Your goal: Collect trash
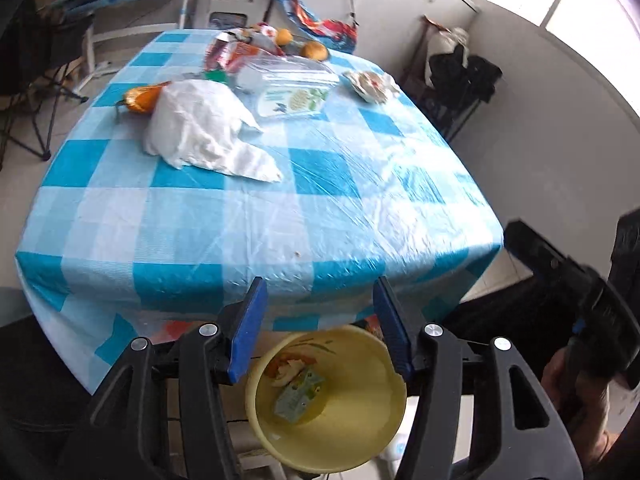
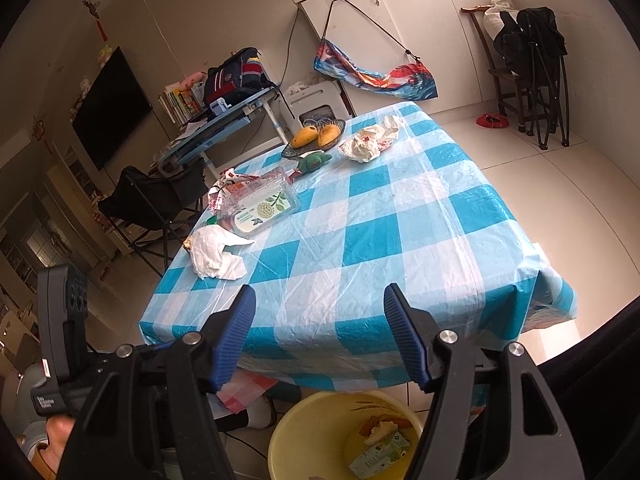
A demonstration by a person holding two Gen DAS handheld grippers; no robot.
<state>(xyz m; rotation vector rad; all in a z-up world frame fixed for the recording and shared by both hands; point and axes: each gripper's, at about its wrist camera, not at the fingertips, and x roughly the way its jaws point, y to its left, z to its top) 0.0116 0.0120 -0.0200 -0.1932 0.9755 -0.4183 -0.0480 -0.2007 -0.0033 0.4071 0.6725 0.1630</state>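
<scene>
No print can be read anywhere. The clear box (image 2: 262,204) on the desk (image 2: 400,232) carries a green label, too blurred. The carton (image 2: 380,454) in the yellow bucket (image 2: 288,440) likewise.

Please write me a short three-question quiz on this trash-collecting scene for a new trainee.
1. True or false: the yellow bin beneath the table edge already holds a green carton.
2. Multiple choice: what is between the fingers of the left gripper? A) a white tissue B) a mango C) nothing
3. Short answer: which crumpled white item lies nearest the table's front edge?

Key
1. True; the carton lies inside with some peel-like scraps.
2. C; the right gripper is open and empty too.
3. The white tissue, beside the clear plastic container on the checked tablecloth.
</scene>
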